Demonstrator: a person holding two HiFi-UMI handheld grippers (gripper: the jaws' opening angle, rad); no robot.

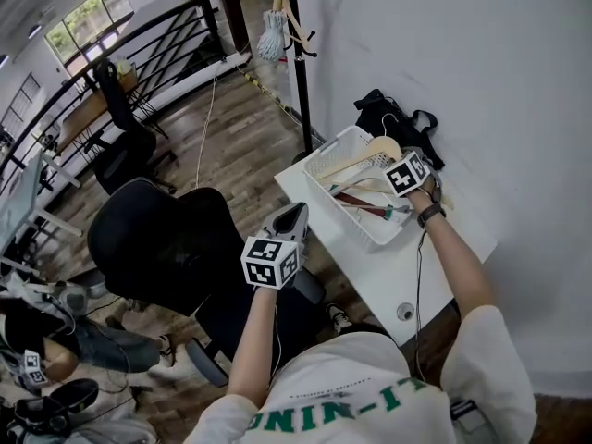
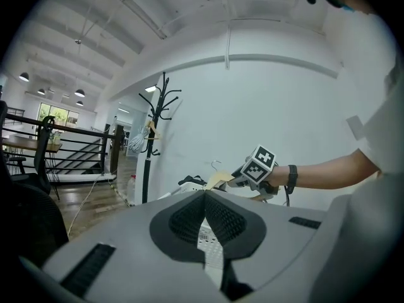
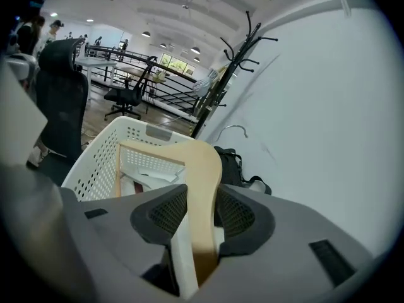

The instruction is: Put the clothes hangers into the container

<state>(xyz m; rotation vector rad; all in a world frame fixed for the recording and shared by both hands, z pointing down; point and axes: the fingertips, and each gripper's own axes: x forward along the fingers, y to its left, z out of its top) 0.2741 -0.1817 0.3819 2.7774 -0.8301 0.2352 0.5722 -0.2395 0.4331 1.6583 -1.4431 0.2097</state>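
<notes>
Hanger point(image 3: 203, 169) poised over basket point(image 1: 321, 162)
We had the right gripper point(image 3: 201, 202) clamped on its wooden arm, ready to drop it in; the left gripper point(image 2: 205, 197), closed and empty, hung clear.

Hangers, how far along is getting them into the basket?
Done: a red hanger and a few other pieces already lie in the white basket. In hand: the right gripper is shut on a wooden hanger, held over the basket. The left gripper is shut and empty, off to the side. Left: probably lowering and releasing this hanger; I can't tell whether more wait elsewhere.
</notes>
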